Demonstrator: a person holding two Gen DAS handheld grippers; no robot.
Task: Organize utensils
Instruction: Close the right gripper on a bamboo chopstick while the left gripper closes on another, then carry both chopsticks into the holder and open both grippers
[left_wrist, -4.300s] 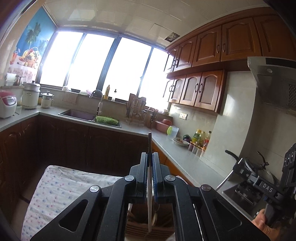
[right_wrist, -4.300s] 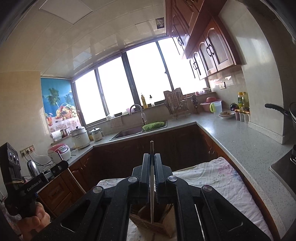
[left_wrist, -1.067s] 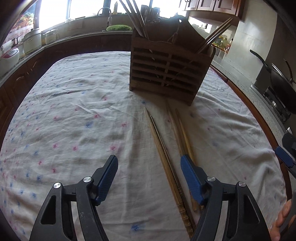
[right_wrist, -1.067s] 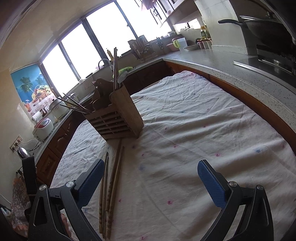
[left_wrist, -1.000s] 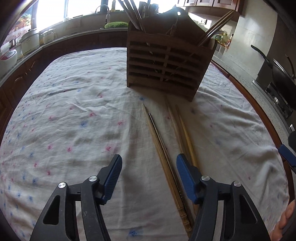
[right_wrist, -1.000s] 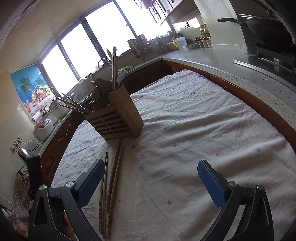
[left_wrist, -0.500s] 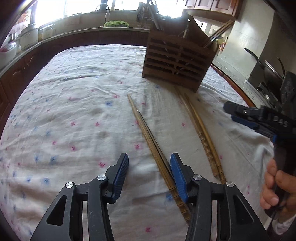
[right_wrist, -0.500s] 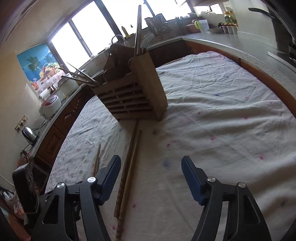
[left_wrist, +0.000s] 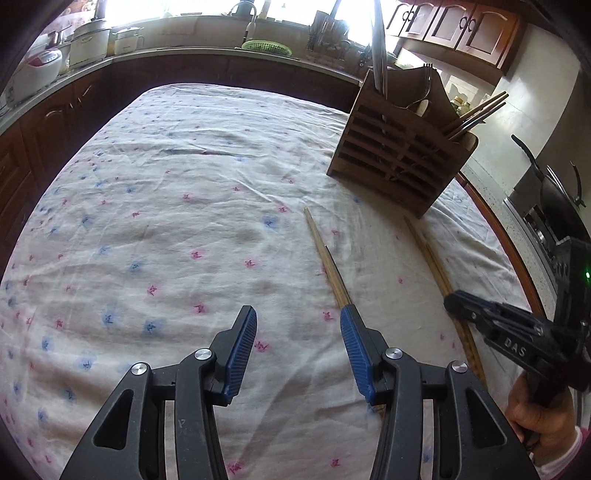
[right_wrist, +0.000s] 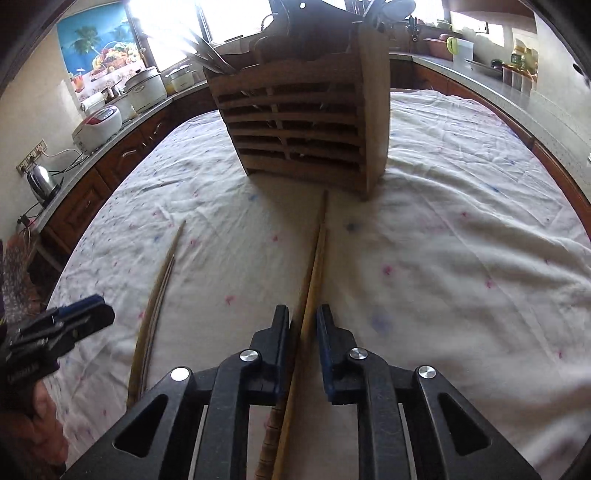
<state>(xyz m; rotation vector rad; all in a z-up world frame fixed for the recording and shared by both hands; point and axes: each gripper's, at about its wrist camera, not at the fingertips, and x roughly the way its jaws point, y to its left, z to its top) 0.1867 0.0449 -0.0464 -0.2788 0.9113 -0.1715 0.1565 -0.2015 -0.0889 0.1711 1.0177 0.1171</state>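
A slatted wooden utensil holder (left_wrist: 400, 162) (right_wrist: 306, 129) stands on the floral tablecloth (left_wrist: 166, 221) with chopsticks and cutlery in it. Two pairs of wooden chopsticks lie on the cloth in front of it. My left gripper (left_wrist: 297, 345) is open, low over the cloth, its right finger over the near end of one pair (left_wrist: 325, 254). My right gripper (right_wrist: 303, 334) has its jaws narrowed around the other pair (right_wrist: 314, 266), with small gaps still showing. The right gripper also shows in the left wrist view (left_wrist: 476, 314), over that pair (left_wrist: 432, 258).
Kitchen counters ring the table: rice cookers (right_wrist: 99, 123) and a kettle (right_wrist: 42, 181) on the left, a sink at the back, a stove with a wok (left_wrist: 554, 192) on the right. The left gripper shows in the right wrist view (right_wrist: 77, 317).
Both grippers came down from above the holder to the cloth. In the last half second the right gripper moved over its chopstick pair and narrowed; the left gripper shifted left and opened wider.
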